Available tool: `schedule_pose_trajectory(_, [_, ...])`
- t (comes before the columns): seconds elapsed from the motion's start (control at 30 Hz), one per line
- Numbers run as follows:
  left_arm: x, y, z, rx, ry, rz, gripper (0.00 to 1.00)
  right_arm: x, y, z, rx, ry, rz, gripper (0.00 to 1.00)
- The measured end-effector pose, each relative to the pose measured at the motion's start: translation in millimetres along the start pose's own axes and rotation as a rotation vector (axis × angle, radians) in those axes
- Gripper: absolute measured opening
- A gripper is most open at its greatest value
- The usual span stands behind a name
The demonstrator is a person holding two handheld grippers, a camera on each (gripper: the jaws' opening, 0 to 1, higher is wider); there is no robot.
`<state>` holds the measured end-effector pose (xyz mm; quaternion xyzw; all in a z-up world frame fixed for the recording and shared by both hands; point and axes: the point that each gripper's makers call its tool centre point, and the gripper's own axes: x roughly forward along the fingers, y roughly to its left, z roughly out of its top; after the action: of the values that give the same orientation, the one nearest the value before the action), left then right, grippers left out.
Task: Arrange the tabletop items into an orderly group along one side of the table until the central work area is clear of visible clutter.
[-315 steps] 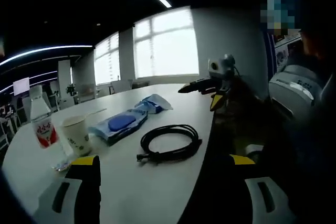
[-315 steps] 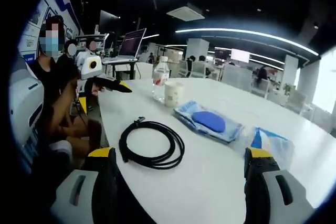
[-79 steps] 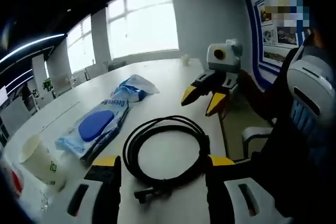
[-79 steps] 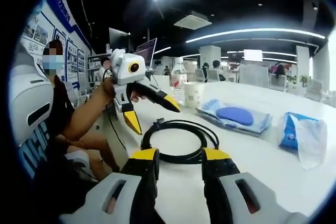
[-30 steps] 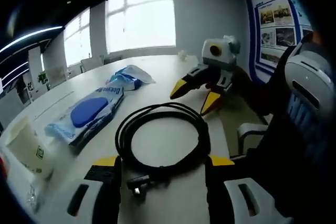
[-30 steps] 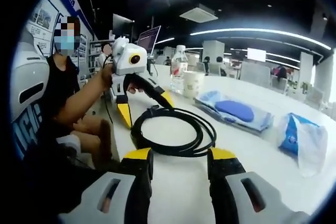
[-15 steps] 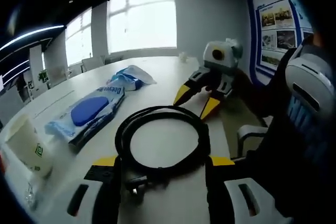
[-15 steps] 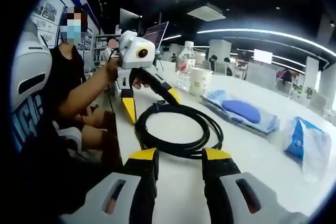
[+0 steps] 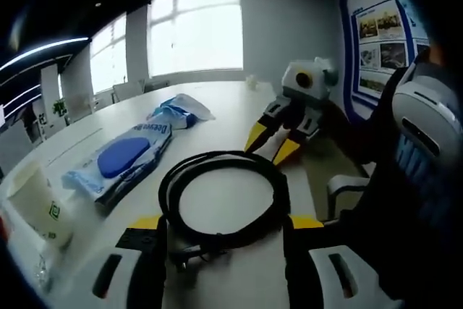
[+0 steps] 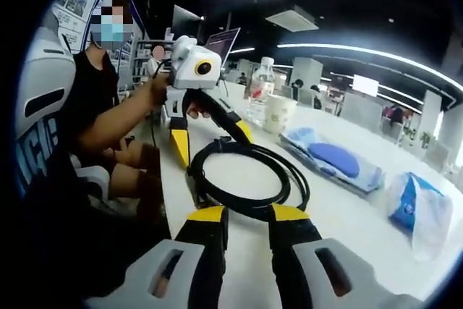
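White table (image 9: 239,99), coiled black cable (image 9: 223,195), blue wipes pack (image 9: 119,161), paper cup (image 9: 36,202), plastic bag (image 10: 416,211)

Views facing each other close across the coiled cable (image 9: 223,197), low over table (image 10: 347,215)

An open-plan office: a long white table (image 9: 239,200) with chairs (image 9: 14,153) along it stands under strip ceiling lights (image 10: 362,52), beside large windows (image 9: 195,30). Posters (image 9: 376,23) hang on the wall, and an open laptop (image 10: 217,45), a wall screen (image 10: 365,85) and further desks with seated people show beyond.
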<state>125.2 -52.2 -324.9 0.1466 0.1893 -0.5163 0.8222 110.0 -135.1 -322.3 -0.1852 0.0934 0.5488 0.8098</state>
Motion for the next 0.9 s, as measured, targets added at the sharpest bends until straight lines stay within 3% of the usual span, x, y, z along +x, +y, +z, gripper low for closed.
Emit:
schedule_pose_trajectory(0.47, [-1,-0.3,5.0,0.003,-0.014,0.006,0.64,-2,4,6.0,-0.073,-0.013,0.005,0.09])
schedule_pose_trajectory(0.9, [-9,-1.1,20.4,0.039,-0.039,0.020,0.64,-7,5,19.5,-0.129,-0.045,-0.011,0.06])
